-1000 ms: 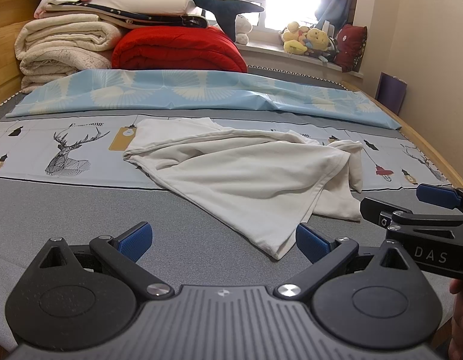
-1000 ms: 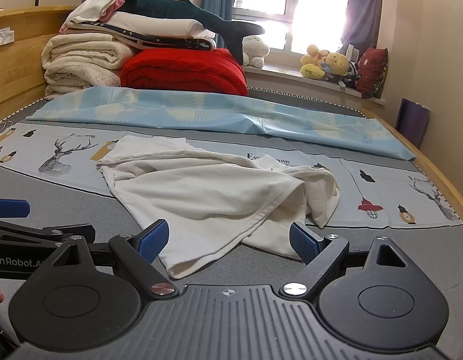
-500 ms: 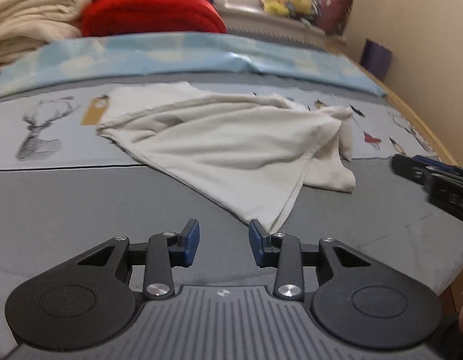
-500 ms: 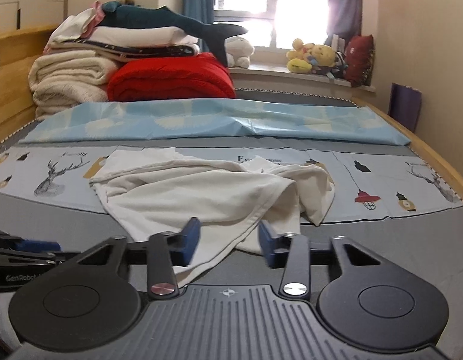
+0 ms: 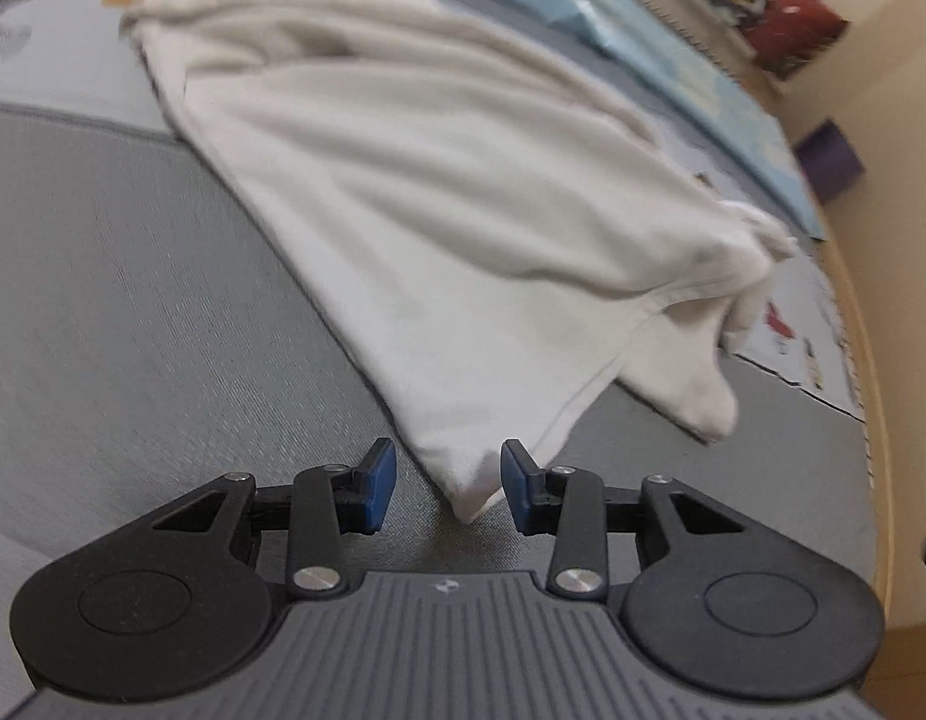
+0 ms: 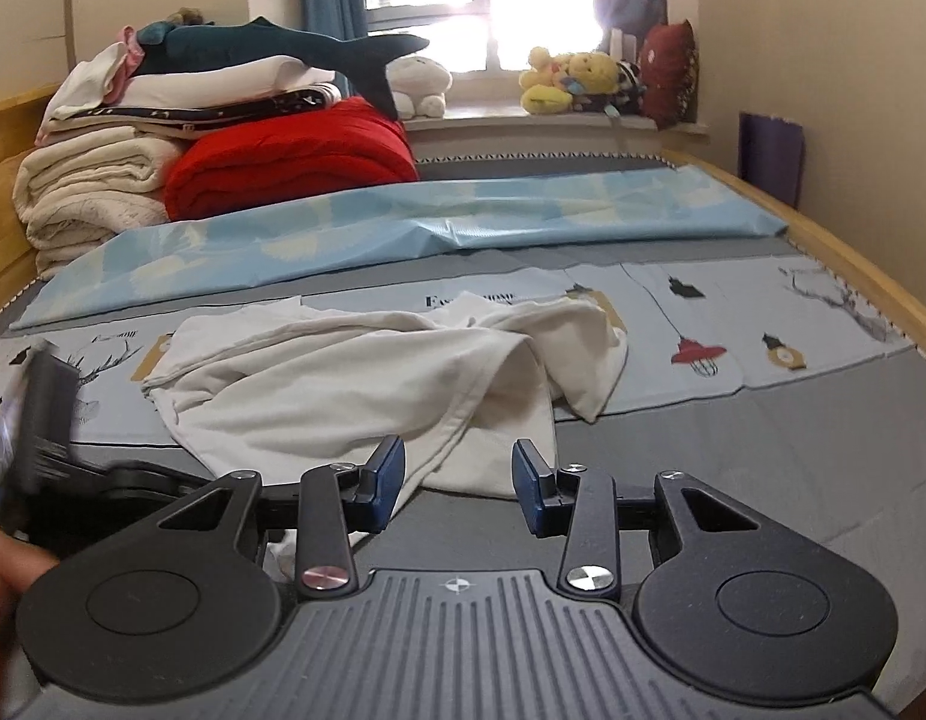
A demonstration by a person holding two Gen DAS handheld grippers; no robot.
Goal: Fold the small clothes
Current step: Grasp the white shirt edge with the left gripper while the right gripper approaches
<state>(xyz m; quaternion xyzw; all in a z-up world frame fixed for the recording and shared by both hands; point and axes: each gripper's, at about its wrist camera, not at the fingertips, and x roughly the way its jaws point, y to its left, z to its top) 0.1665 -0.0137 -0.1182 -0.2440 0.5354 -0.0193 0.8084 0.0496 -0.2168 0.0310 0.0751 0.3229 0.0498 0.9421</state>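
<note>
Your left gripper (image 5: 444,489) is parted, its blue pads either side of the white garment (image 5: 439,198) corner at lower centre, not pinching it. Only your right view shows the red quilt (image 6: 289,162) upper left and your other tool blurred at left. Your right gripper (image 6: 458,483) is parted too, before the crumpled, creased garment (image 6: 367,384) lying mid-frame on the bed (image 6: 763,456).

My left gripper (image 5: 442,486) is showing matt black plastic arms, shiny metal screws and smooth blue pads (image 5: 379,483). The white garment (image 5: 439,192) is looking like soft matt cloth, lying on the bed (image 5: 103,300), whose grey cover is looking woven and rough.
</note>
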